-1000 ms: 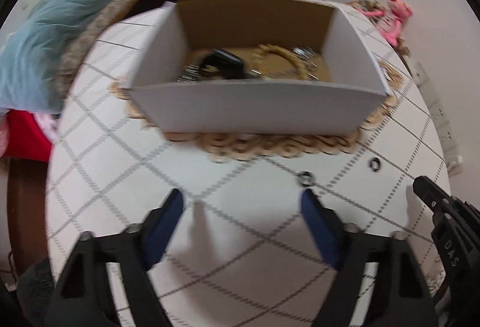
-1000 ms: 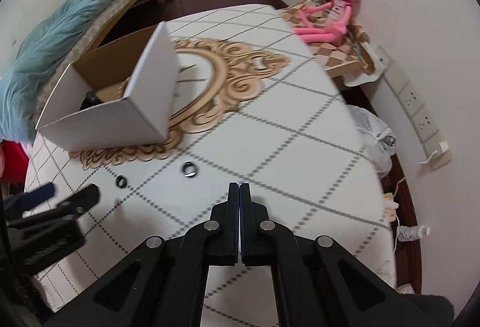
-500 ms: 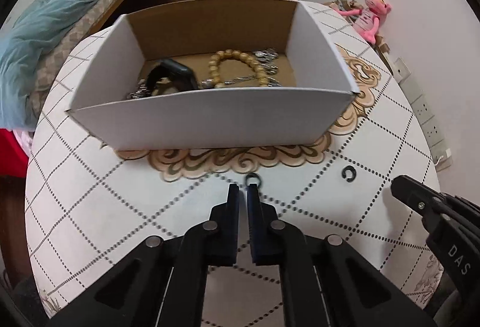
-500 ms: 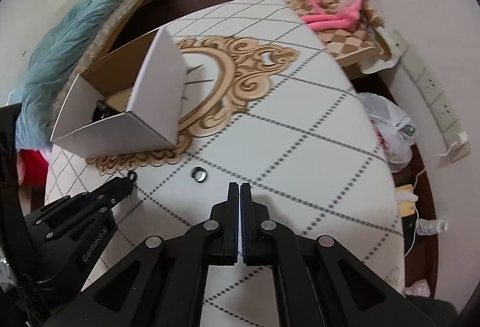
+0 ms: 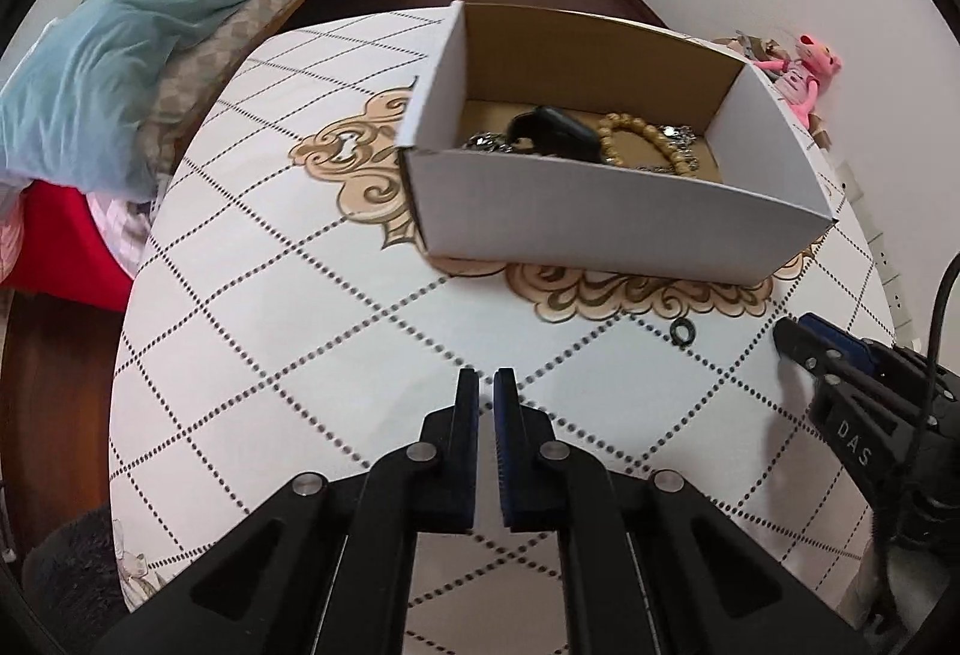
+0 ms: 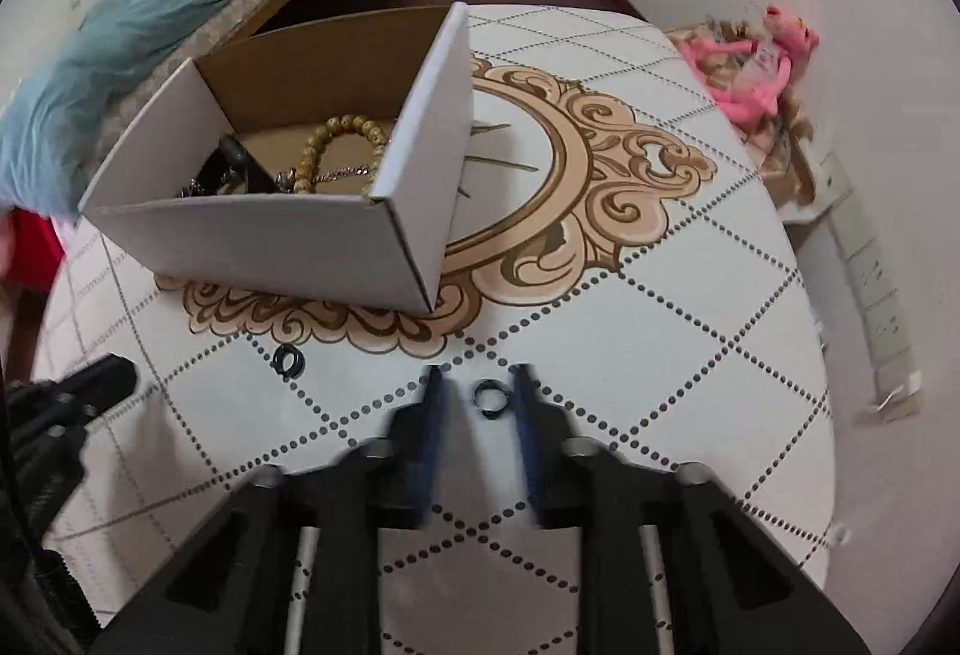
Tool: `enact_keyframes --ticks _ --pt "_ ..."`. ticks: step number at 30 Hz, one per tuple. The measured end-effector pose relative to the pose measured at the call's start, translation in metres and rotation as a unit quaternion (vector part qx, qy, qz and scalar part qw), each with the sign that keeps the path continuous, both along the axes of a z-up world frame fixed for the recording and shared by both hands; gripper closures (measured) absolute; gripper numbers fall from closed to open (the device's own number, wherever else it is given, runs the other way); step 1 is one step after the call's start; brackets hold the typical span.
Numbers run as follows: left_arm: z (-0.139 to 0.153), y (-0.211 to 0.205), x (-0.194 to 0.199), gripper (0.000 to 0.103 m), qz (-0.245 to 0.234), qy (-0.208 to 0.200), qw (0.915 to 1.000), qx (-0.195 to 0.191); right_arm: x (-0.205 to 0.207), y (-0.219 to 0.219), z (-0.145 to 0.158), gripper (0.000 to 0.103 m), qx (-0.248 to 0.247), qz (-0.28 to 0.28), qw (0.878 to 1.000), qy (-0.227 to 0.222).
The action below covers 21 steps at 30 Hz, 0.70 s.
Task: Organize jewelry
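Observation:
A white cardboard box [image 5: 600,217] [image 6: 258,241] stands on the round table and holds a wooden bead bracelet [image 6: 336,132], a black item [image 5: 558,132] and silver chains. Two dark rings lie on the cloth in front of it. My right gripper [image 6: 477,391] is open, low over the table, with one ring [image 6: 491,398] between its fingertips. The other ring [image 6: 288,358] [image 5: 683,331] lies to the left. My left gripper [image 5: 486,385] is shut and empty, held above the table left of the rings.
The table has a white checked cloth [image 5: 288,295] with a tan ornamental centre. A bed with a blue blanket [image 5: 132,30] lies beyond on the left. A pink plush toy [image 6: 756,72] and wall sockets are at the right.
My left gripper shut without taking a ring and swung left. My right gripper opened and moved down and forward until its fingers straddle a ring.

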<state>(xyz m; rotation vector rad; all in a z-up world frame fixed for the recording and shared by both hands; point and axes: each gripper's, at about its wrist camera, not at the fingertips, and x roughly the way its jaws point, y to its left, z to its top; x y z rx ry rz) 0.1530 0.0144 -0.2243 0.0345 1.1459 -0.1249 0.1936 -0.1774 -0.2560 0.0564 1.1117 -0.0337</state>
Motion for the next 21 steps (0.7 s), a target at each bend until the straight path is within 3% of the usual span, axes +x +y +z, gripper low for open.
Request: enact_keyframes --ticks 3,7,9,11,12,13,21 --pt "0.003 -0.002 0.001 0.100 0.001 0.002 0.9999 -0.016 -0.003 0.003 0.003 0.089 0.008 0.006 1.000 -0.003" --pt "0.015 -0.009 0.002 0.095 0.006 0.001 0.9970 -0.077 -0.015 -0.009 0.013 0.089 0.043 -0.018 0.999 -0.016" --pt "0.017 -0.021 0.007 0.094 0.003 0.009 0.9967 -0.080 -0.021 -0.020 0.019 0.089 0.059 -0.033 0.997 -0.022" --pt "0.017 -0.036 0.011 0.075 -0.006 0.005 0.9978 -0.066 -0.028 -0.031 0.024 0.089 0.068 -0.049 0.996 -0.025" --pt "0.017 -0.043 0.012 0.049 -0.012 0.002 0.9980 -0.062 -0.030 -0.035 0.025 0.089 0.070 -0.055 0.996 -0.026" --pt "0.016 -0.050 0.012 0.035 -0.019 -0.001 0.9978 -0.064 -0.032 -0.040 0.026 0.089 0.070 -0.061 0.995 -0.027" --pt "-0.004 -0.094 0.015 0.037 -0.069 -0.017 0.9975 0.003 -0.035 -0.064 0.023 0.089 0.055 -0.084 0.995 -0.025"
